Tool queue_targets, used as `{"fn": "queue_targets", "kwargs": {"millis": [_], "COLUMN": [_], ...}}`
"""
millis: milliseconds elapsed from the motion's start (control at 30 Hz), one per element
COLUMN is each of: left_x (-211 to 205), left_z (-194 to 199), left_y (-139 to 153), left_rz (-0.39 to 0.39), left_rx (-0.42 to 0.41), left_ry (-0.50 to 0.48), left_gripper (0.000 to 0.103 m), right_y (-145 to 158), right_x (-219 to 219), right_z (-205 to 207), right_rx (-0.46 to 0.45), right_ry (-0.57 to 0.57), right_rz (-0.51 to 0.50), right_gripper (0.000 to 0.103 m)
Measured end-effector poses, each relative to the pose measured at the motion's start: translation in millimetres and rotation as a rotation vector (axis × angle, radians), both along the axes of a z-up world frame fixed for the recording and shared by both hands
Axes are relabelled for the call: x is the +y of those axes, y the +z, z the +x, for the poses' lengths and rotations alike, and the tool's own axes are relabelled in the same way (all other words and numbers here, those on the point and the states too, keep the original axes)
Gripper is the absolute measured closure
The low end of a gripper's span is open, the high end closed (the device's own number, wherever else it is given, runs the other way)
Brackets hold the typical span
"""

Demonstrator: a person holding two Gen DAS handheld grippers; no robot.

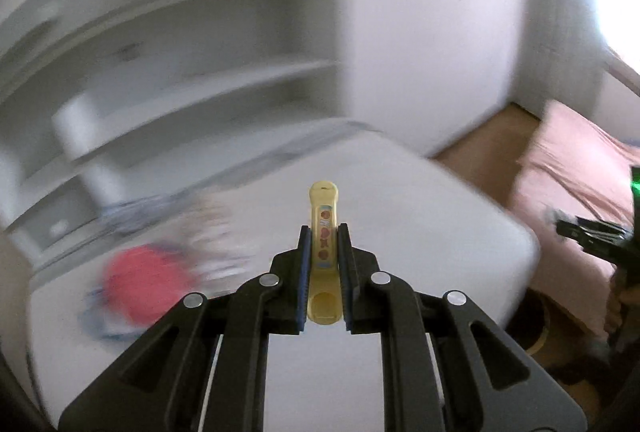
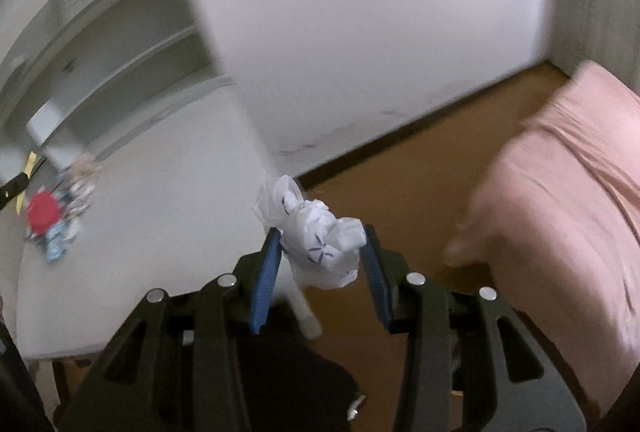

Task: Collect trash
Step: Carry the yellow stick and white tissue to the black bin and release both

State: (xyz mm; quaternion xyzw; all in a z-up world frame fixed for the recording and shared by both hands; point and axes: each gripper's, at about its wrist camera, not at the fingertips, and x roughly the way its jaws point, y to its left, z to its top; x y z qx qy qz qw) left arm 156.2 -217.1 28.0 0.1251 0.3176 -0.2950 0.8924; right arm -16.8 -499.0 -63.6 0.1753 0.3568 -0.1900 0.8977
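**A:** Item one, your left gripper [image 1: 324,264]: clenched on a flat yellow wrapper [image 1: 325,232], pads pressing both its long edges, the piece standing out ahead of the jaws above the white table [image 1: 420,224].

**B:** Item two, your right gripper [image 2: 320,252]?

**A:** Grasping a crumpled white paper wad [image 2: 316,236] with small blue marks, pinched between the blue pads. It hangs past the table's right edge, over the brown floor [image 2: 400,168], with the pink bedding [image 2: 560,172] further right.

**B:** Outstanding stock?

**A:** One heap of scraps [image 2: 56,224] lies on the far left of the table: a red round lid [image 2: 43,213] on top, blue-and-white and pale wrappers around it. The left view blurs it, so you cannot count the pieces.

**B:** Receptacle?

**A:** A dark round shape [image 1: 536,324] shows low beside the table in the left view; whether it is a bin cannot be told.

**B:** Progress?

**A:** Judged partway: two pieces in hand, none seen deposited, the heap untouched. You likely need to drop both, then return left for the rest.
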Motion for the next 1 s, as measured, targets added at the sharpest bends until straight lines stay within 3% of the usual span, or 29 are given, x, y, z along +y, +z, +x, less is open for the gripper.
{"fn": "queue_targets", "kwargs": {"millis": [167,367,433,567,667,733,900,1000], "left_x": [-137.0,-261.2,-290.5,-347.8,-374.1,-390.0,-405.4,-405.3], "left_z": [-48.9,-125.9,-141.4,-165.3,-173.0,-176.3,-184.1,-189.4], "left_y": [-38.2,-97.2,-122.3,-189.8,-227.0,-255.8,-302.2,-319.7], "left_rz": [0.002,0.047,0.083,0.139,0.164,0.173,0.194,0.199], "left_rx": [0.096,0.187,0.202,0.313,0.326,0.389,0.447,0.475], "left_ry": [-0.294,-0.576,-0.622,-0.689,-0.696,-0.694,-0.67,-0.672], "left_gripper": [0.091,0.091,0.091,0.091,0.091,0.091,0.091,0.091], "right_y": [-29.9,-79.3,-96.3,-132.4,-164.4,-185.9,-223.0,-229.9], "right_x": [-61.8,-123.8,-139.4,-167.7,-182.9,-191.7,-202.8,-203.3], "right_z": [-74.2,-143.3,-156.6,-172.6,-177.6,-181.4,-180.1,-178.0], "right_rx": [0.048,0.131,0.159,0.216,0.278,0.314,0.359,0.371], "right_ry": [-0.206,-0.403,-0.452,-0.504,-0.518,-0.527,-0.547,-0.548], "right_rz": [0.018,0.076,0.097,0.166,0.213,0.259,0.337,0.348], "right_gripper": [0.062,0.062,0.062,0.062,0.062,0.062,0.062,0.062]}}
